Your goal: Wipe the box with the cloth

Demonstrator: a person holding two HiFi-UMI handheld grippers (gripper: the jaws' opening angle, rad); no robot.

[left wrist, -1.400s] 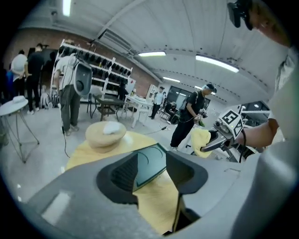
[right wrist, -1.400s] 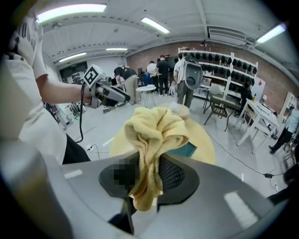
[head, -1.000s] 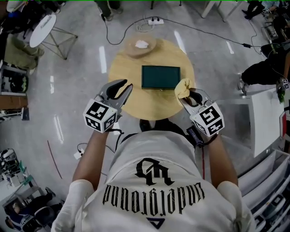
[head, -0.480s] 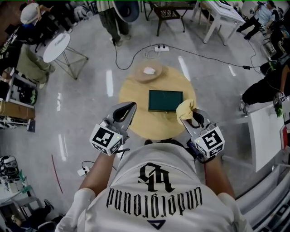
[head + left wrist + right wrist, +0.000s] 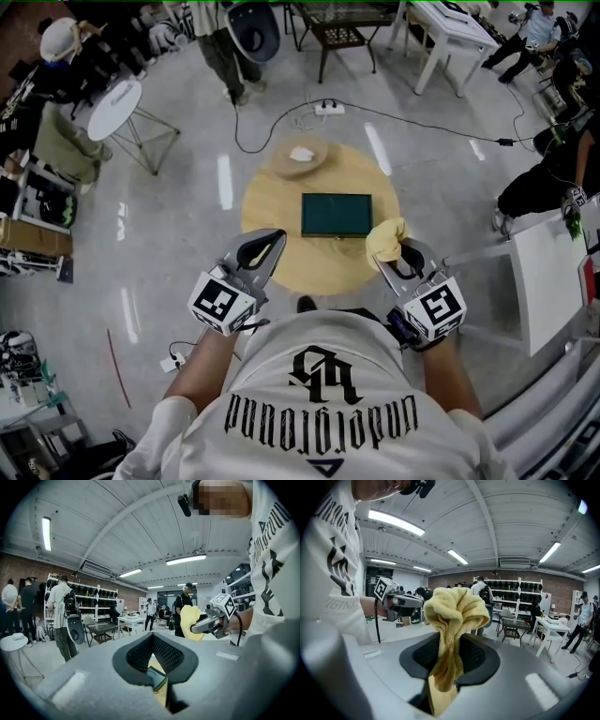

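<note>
I'm pinching the cloth [image 5: 385, 240] in right tongs [image 5: 397, 262], left tongs [image 5: 268, 242] pressed together; box [image 5: 336, 215] lying crosswise ahead, nearer right.

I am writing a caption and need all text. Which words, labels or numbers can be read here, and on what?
"underground", probably, in Gothic letters, upside down in the head view: white shirt.
Cubes on left gripper and right gripper: square patterns, no words.
Box: no print visible.
Elsewhere: nothing legible.

Round wooden table [image 5: 272, 202], shallow bowl [image 5: 282, 165] at its far edge, power strip [image 5: 328, 108] on floor
</note>
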